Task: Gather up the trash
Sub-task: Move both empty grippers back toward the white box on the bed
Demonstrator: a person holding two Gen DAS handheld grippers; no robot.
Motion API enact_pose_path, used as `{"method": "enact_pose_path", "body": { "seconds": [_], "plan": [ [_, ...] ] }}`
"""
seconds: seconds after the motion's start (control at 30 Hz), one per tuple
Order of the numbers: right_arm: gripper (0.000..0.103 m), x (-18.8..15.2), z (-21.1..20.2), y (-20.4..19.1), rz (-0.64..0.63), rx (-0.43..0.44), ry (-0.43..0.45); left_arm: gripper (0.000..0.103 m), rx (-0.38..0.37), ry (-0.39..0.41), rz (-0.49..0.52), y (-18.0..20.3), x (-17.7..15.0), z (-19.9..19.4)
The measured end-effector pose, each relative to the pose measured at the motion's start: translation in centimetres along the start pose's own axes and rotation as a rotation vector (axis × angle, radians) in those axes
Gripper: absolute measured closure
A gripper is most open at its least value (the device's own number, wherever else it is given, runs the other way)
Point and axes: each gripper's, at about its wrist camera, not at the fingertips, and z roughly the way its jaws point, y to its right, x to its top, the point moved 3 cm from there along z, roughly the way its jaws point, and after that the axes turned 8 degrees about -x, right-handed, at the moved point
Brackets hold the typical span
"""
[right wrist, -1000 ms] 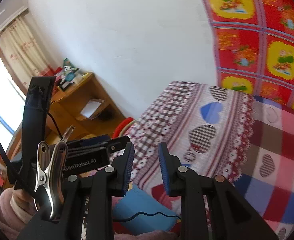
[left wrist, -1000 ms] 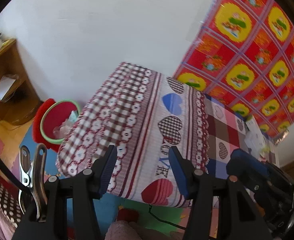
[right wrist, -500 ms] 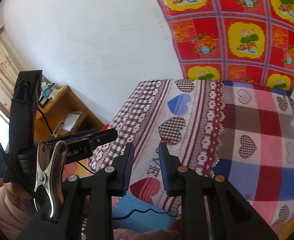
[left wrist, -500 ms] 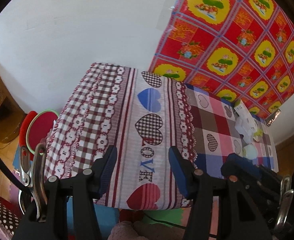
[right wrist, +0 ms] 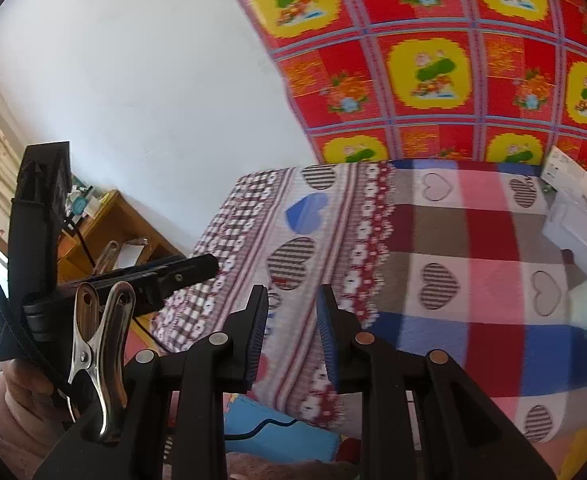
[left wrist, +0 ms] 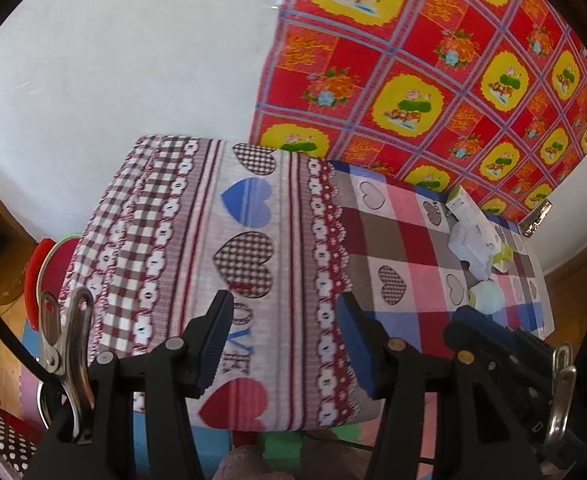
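Black plastic forms both claws, each with blue-faced pads. Left gripper (left wrist: 281, 344): jaws stand apart with nothing between them; released; it hangs above the near edge of a table and points down at the draped cloth. Right gripper (right wrist: 291, 336): jaws stand closer together than the left pair, yet a clear gap shows and nothing lies between the pads; released; it also hangs over the near table edge. A metal spring clip (right wrist: 99, 356) is fixed to the left side of its body; in the right wrist view the left gripper's black body extends at the left, held in a hand (right wrist: 17, 392).

Tablecloth (left wrist: 393, 240): checked in pink, red, brown and blue with heart motifs on top; the overhanging side carries hearts, a flower border and the letters "LOVE".

Trash location: far right end of the table top. White cardboard boxes (left wrist: 473, 232) lie in a loose group near the wall; a pale crumpled wad (left wrist: 487, 296) lies just in front of them, nearer the grippers; both are well apart from either claw.

Red bin (left wrist: 43, 276): on the floor to the left of the table, partly hidden by the cloth.

Wall covering (left wrist: 433, 80): red and yellow patterned sheet behind the table; white wall beside it. Wooden shelf unit (right wrist: 105, 224): against the wall at the left.
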Motion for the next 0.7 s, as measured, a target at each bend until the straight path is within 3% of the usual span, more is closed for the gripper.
{"method": "enact_pose_path", "body": {
  "seconds": [0.7],
  "plan": [
    [0.077,1.1,-0.9,15.2,0.069,-0.015,-0.056,0.047,0.013,-0.069,-0.018,11.2,1.7,8.9]
  ]
}}
